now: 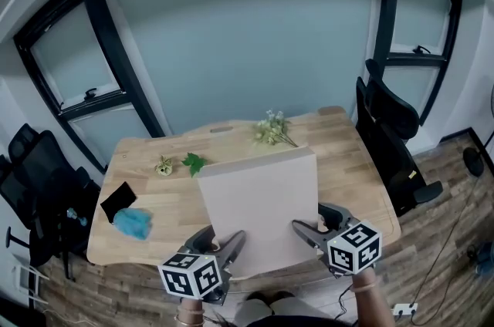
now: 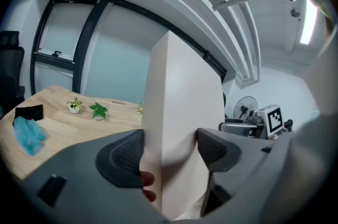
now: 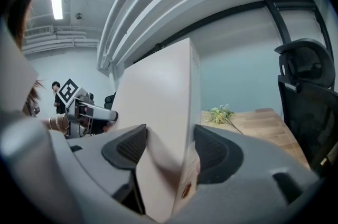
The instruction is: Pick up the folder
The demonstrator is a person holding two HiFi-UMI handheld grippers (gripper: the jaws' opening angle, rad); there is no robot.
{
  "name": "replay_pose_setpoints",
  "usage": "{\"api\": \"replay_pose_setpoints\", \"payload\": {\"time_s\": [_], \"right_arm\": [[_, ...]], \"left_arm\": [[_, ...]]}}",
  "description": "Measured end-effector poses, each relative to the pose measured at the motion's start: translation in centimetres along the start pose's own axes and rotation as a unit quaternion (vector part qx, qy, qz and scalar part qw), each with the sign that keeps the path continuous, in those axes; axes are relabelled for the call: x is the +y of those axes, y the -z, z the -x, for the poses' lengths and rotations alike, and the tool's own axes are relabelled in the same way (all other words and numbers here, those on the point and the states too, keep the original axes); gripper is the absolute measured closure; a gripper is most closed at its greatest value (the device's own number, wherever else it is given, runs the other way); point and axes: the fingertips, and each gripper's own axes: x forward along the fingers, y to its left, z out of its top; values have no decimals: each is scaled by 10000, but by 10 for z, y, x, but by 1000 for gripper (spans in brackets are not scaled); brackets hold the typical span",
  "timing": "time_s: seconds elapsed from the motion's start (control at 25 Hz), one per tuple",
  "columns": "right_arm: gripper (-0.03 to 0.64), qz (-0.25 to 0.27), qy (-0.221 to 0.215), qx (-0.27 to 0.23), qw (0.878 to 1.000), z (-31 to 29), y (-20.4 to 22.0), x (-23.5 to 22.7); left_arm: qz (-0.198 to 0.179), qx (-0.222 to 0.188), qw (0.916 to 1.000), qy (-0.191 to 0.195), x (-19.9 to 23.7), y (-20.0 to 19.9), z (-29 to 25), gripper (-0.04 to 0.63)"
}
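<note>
The folder point(image 1: 262, 206) is a pale beige flat box-like file, held up off the wooden table point(image 1: 347, 163) and tilted toward me. My left gripper point(image 1: 225, 250) is shut on its lower left edge, and my right gripper point(image 1: 305, 231) is shut on its lower right edge. In the left gripper view the folder point(image 2: 182, 128) stands between the two pads and fills the middle. In the right gripper view the folder point(image 3: 161, 128) is pinched the same way, and the left gripper point(image 3: 79, 112) shows beyond it.
On the table lie a blue cloth point(image 1: 133, 223), a black card point(image 1: 118, 198), a small potted plant point(image 1: 163, 166), a green leaf sprig point(image 1: 193, 161) and a flower bunch point(image 1: 272, 130). Black office chairs stand at the right point(image 1: 386, 140) and left point(image 1: 35, 179).
</note>
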Motion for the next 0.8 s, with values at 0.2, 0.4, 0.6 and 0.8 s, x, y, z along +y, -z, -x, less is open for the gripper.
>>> {"api": "replay_pose_setpoints", "payload": {"time_s": [0.2, 0.4, 0.6, 0.8], "right_arm": [[327, -64, -3, 56, 10000, -3, 6, 0], [327, -21, 48, 73, 10000, -8, 5, -2], [327, 22, 99, 122, 9999, -12, 6, 1], [327, 30, 157, 158, 9997, -16, 7, 1]], "left_arm": [[-10, 70, 10000, -33, 3, 3, -1, 284], [40, 117, 9999, -18, 7, 3, -5, 284], [117, 163, 9998, 24, 13, 6, -6, 284], [144, 201, 9997, 82, 17, 7, -9, 284]]}}
